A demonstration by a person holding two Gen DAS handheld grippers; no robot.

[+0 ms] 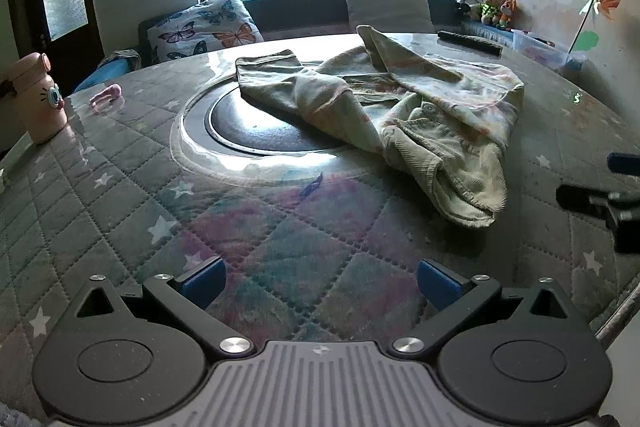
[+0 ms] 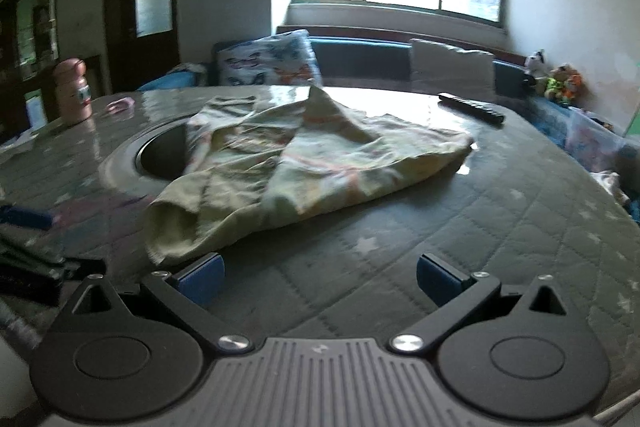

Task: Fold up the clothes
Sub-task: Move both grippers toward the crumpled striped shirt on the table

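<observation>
At the table's (image 1: 100, 195) left edge stands a pink bottle (image 1: 38, 99), with a small pink item (image 1: 106, 95) lying a little further in. Either could be knocked over or swept off if cloth is dragged that way during a fold. The dark round inset (image 1: 256, 131) at the table's centre sits lower than the quilted, glossy cover around it; the garment's (image 1: 384, 107) left part lies over that dip, so a fold laid there may sag and come out uneven, and the slick cover may let the cloth slide rather than crease.

The left gripper (image 1: 320, 283) hovers over the near edge with its blue pads spread wide, holding nothing and well short of the cloth. The right gripper (image 2: 318, 279) is likewise spread and empty, with its left pad just beside the garment's nearest hem. Closing there could catch only one layer of a bunched hem, so a lift would pull the pile apart unevenly. The two grippers are also near each other at that edge and could collide on a reach.

The garment is a pale, yellowish piece with faint orange and pink print, crumpled in a loose heap from the centre toward the right of the table, its ribbed lining turned outward at the near end and one flap peaking up at the far side. Nothing is folded yet. A dark remote (image 2: 470, 107) lies beyond it near the far-right edge, apart from the cloth.
</observation>
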